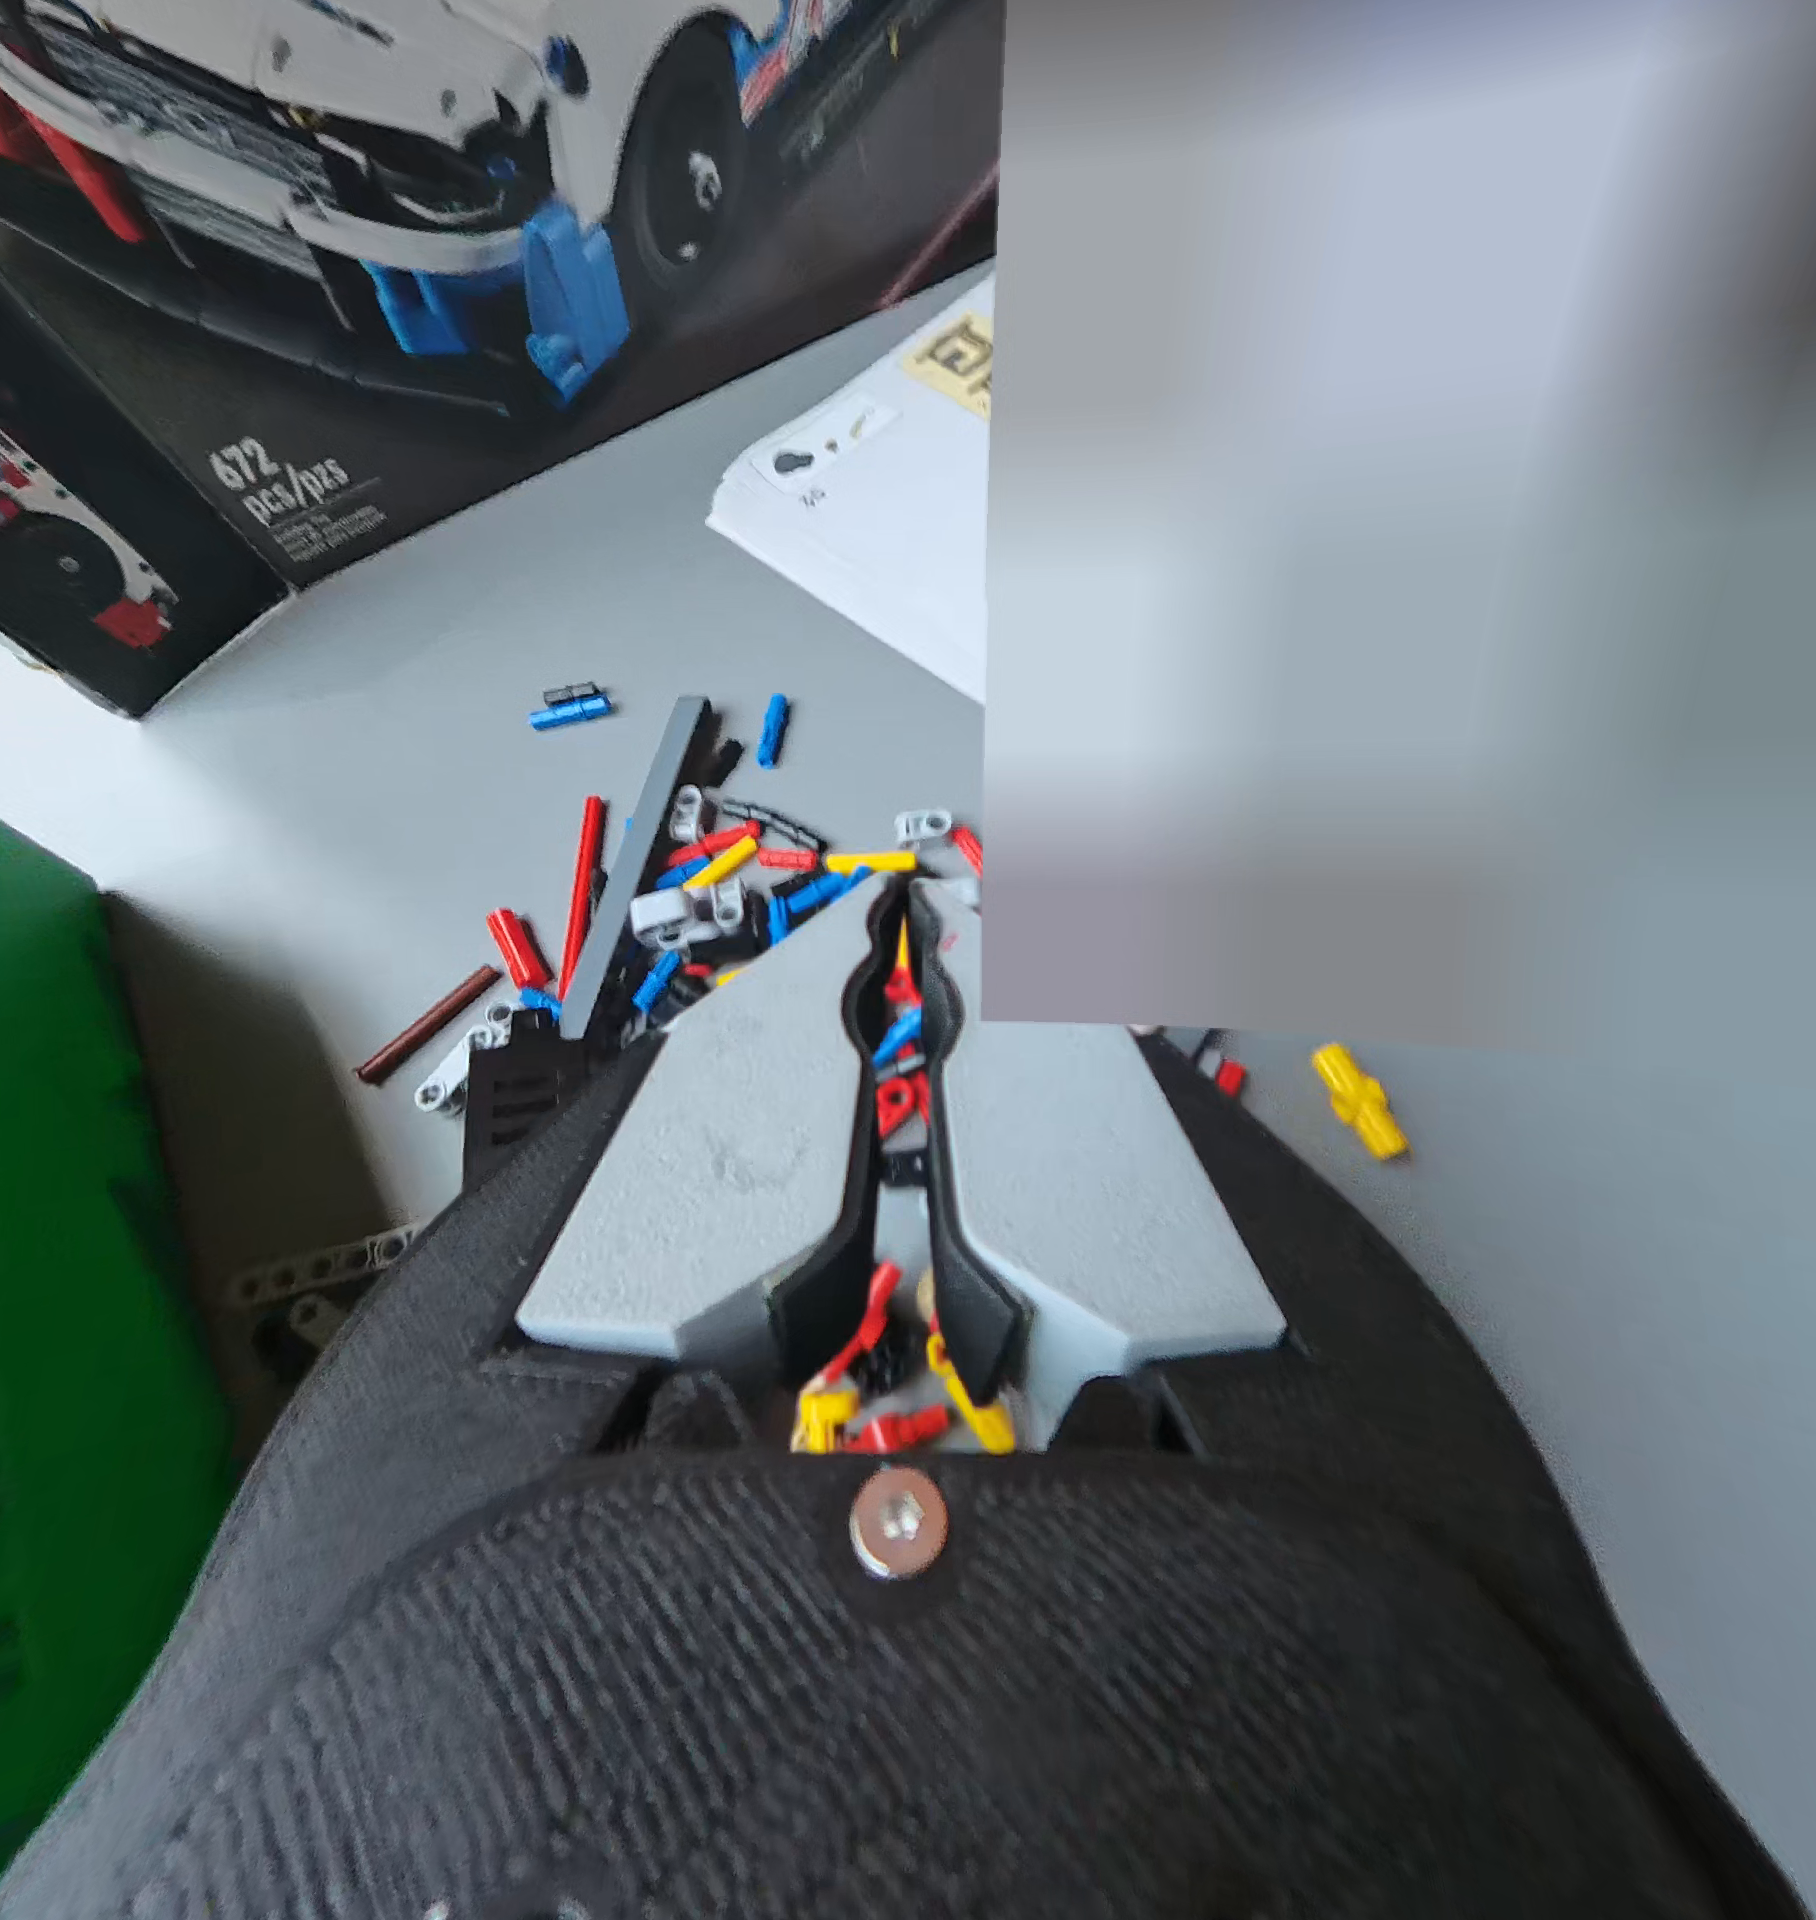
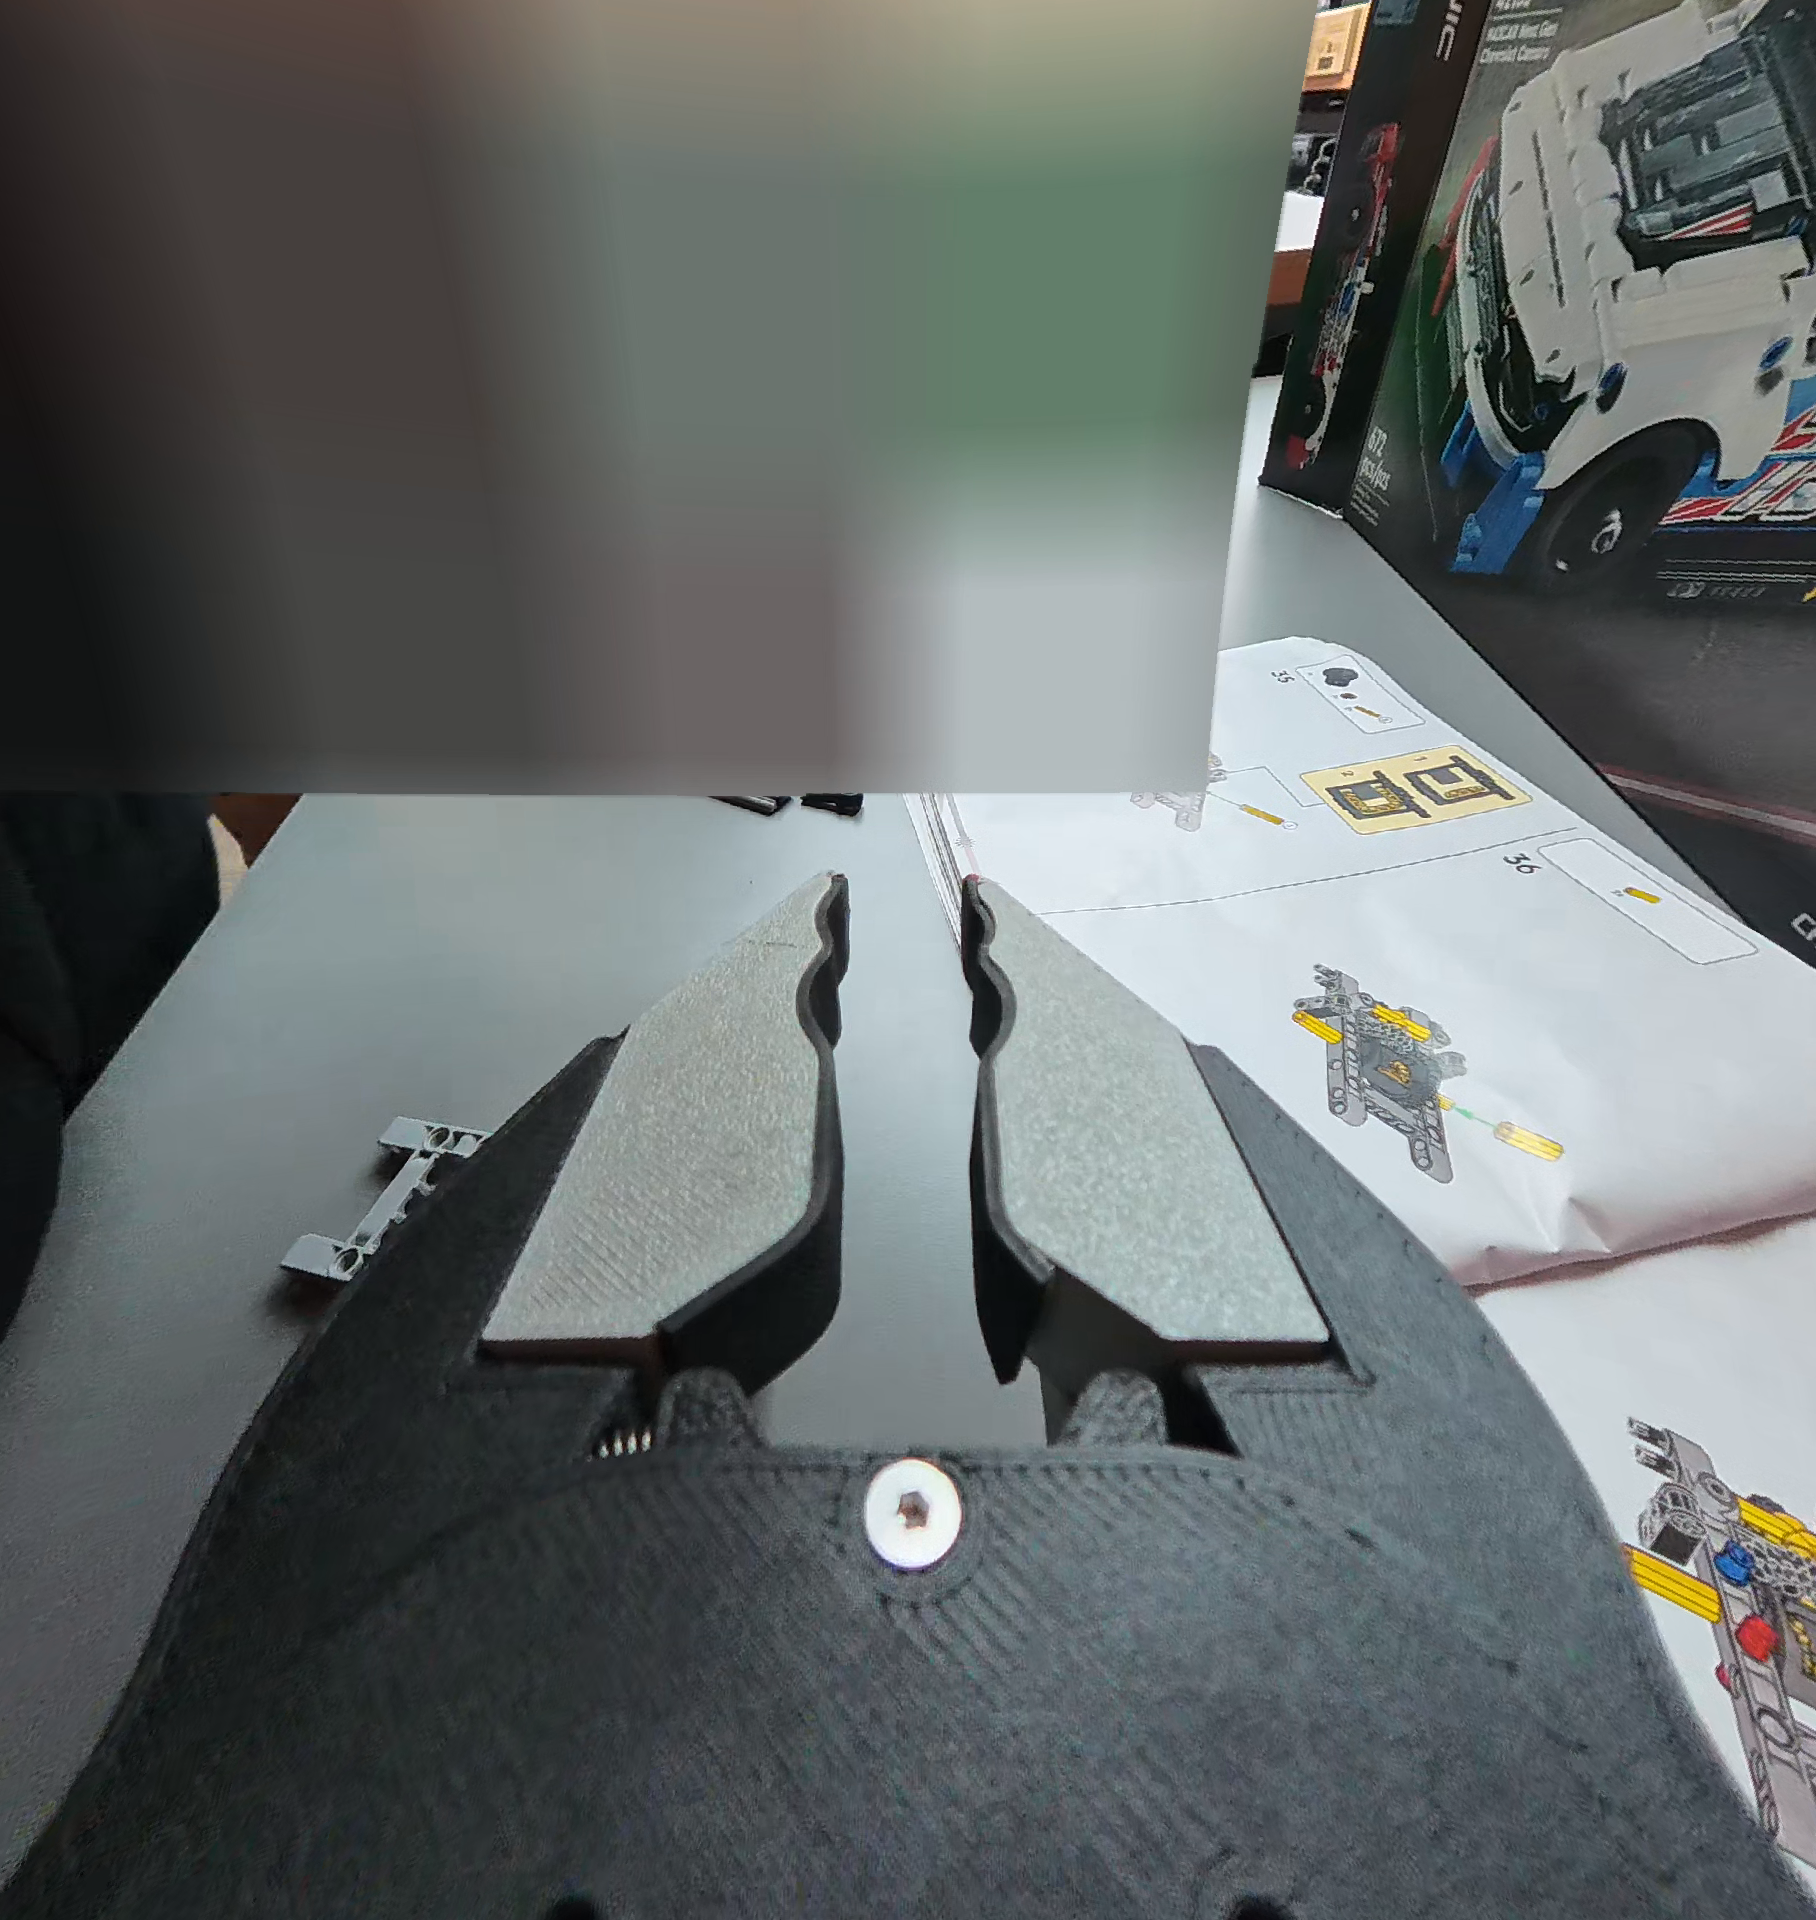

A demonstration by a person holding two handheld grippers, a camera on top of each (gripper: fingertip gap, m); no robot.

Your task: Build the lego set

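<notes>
In the left wrist view a pile of small lego pieces (image 1: 717, 904) lies on the grey table (image 1: 416, 675): red, blue, yellow, light grey and black pins, axles and connectors. A long grey beam (image 1: 644, 862) lies across the pile. My left gripper (image 1: 902, 885) is low over the pile with its tips together, right by the end of a yellow axle (image 1: 868, 862). I cannot tell whether anything is pinched. My right gripper (image 2: 904, 894) is open and empty above bare table (image 2: 468, 935), at the left edge of the open instruction booklet (image 2: 1403, 987).
The black lego box (image 1: 260, 312) stands at the back, also in the right wrist view (image 2: 1610, 312). A yellow connector (image 1: 1361, 1101) lies alone to the right. A light grey frame piece (image 2: 384, 1195) lies left of my right gripper. A green object (image 1: 31, 1247) is at the left edge. The left gripper's tips are roughly 25 centimeters from the right gripper's. The yellow connector (image 1: 1361, 1101) is about 11 centimeters from my left fingertips and 25 centimeters from my right.
</notes>
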